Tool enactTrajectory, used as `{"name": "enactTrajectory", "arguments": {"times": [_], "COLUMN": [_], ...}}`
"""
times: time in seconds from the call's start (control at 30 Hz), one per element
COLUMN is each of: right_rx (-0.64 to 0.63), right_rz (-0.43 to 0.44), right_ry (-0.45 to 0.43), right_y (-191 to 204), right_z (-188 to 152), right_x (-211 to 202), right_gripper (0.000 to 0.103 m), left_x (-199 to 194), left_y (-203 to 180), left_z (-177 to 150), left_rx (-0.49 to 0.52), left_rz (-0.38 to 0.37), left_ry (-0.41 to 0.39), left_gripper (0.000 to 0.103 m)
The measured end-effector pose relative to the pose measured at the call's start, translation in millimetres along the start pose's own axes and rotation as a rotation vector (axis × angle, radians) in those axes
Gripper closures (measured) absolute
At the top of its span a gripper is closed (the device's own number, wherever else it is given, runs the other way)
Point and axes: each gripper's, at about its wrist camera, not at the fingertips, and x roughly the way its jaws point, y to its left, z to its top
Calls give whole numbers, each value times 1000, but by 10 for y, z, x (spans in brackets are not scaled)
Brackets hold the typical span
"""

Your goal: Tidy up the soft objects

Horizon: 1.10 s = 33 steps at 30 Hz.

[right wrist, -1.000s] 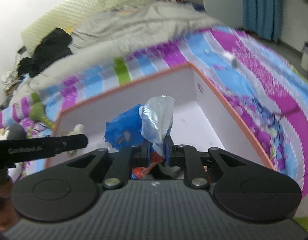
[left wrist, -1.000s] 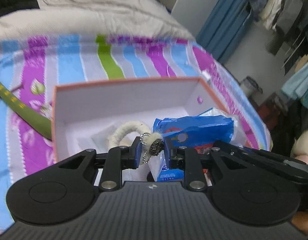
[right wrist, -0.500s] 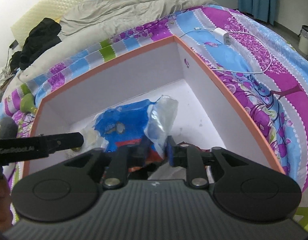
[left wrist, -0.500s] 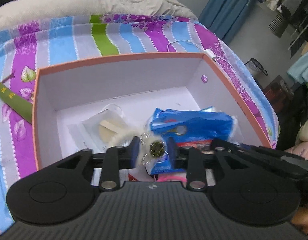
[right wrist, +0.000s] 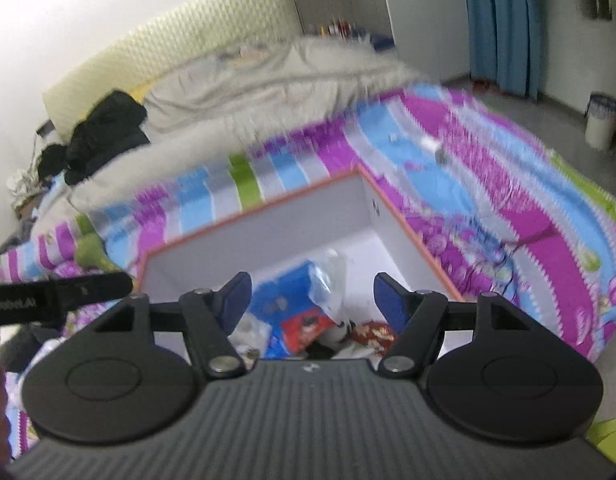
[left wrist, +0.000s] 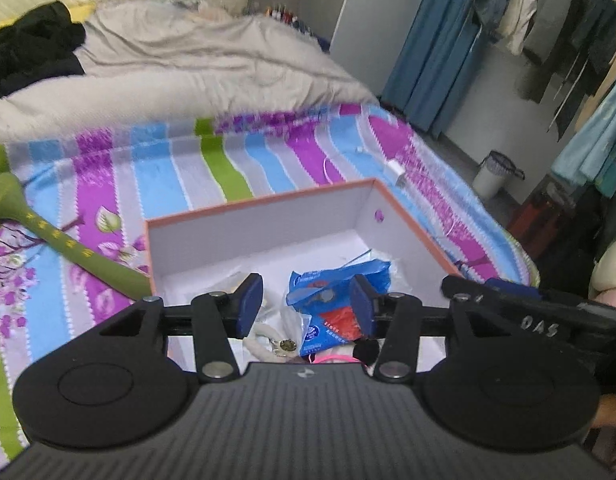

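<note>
An orange-rimmed white box (left wrist: pixel 267 200) (right wrist: pixel 251 216) sits on the striped bedspread. Inside lie a blue plastic tissue pack (left wrist: pixel 332 288) (right wrist: pixel 287 292), a white fuzzy hair tie with a metal charm (left wrist: pixel 283 345), and some red-printed packets (right wrist: pixel 303 328). My left gripper (left wrist: pixel 305 306) is open and empty above the box's near side. My right gripper (right wrist: pixel 312 300) is open and empty above the box too, with the blue pack below its fingers.
A green stuffed toy (left wrist: pixel 63 244) lies on the bedspread left of the box. A white charger and cable (left wrist: pixel 396 170) lie beyond the box's far right corner. A grey duvet (left wrist: pixel 187 64) and black clothes (left wrist: pixel 31 48) are at the bed's head. A bin (left wrist: pixel 494 174) stands on the floor.
Both grippers opened: the left let go of the fuzzy hair tie, the right let go of the blue pack. Both items now lie in the box, and both grippers have pulled up and back.
</note>
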Motion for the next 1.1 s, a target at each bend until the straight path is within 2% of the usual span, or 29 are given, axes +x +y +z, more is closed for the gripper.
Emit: {"name": "enactTrajectory", "arguments": {"times": [0.13,0.3,0.57,0.93,1.1], "right_rx": [-30,-65,-76,-81,-69], "right_rz": [15,30,45,50,40], "right_ry": [-79,-157,-183,-152,-149], "right_y": [182,415,645,815,823], "right_z": [55,-41,-429,-906,-1047], "right_x": [-428,-984,-1511,-1648,-1640], "right_gripper": [33,33,33,33,33], "left_x": [-455,-1001,-1671,-1985,-1931], "left_y": [-11,-13,-1,92,113], "left_z": [-41,-189,-669,-1208,-1343], "left_rx": [9,19,49,52,51], "left_rz": [-6,-15,-24,-3,-9], "left_ry": [-59,-115,-157,-156,-137], "left_gripper": [49,49,49,49,49]}}
